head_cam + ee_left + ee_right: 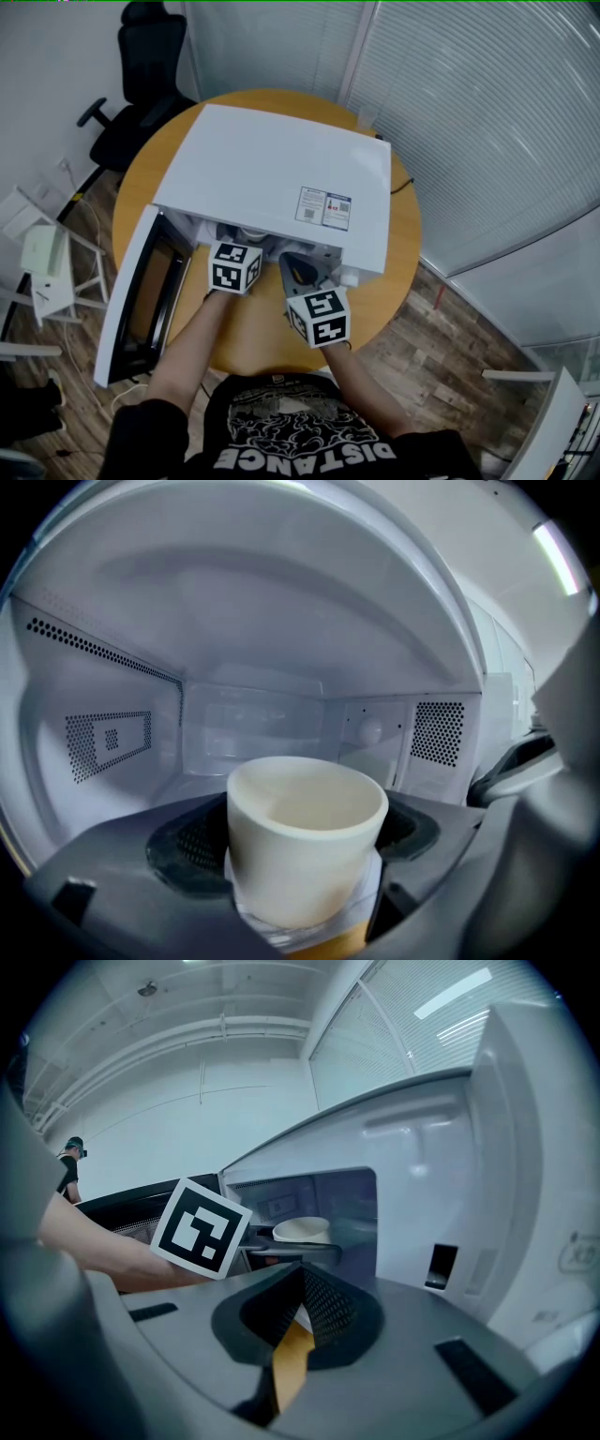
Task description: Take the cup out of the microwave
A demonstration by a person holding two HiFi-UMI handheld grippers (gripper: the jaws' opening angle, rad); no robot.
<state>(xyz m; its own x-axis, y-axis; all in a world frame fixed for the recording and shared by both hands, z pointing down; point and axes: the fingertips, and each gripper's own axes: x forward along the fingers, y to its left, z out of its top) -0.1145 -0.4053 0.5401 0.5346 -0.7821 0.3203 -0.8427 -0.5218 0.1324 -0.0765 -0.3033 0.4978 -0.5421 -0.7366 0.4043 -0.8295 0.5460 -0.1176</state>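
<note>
A white microwave (272,169) stands on a round wooden table (398,234), its door (127,300) swung open to the left. Inside, a cream cup (305,841) sits upright on the glass turntable (267,930). My left gripper (305,855) reaches into the cavity and is open, with the cup between its dark pads (187,846), which lie close against its sides. My right gripper (302,272) hovers just outside the opening, to the right of the left one, shut and empty. The right gripper view shows the cup (300,1230) beyond the left gripper's marker cube (202,1227).
The microwave's control panel side (441,1241) is just right of my right gripper. A black office chair (141,84) stands behind the table and a white stand (42,262) at the left. Glass walls with blinds run along the right. A person (70,1162) stands far off.
</note>
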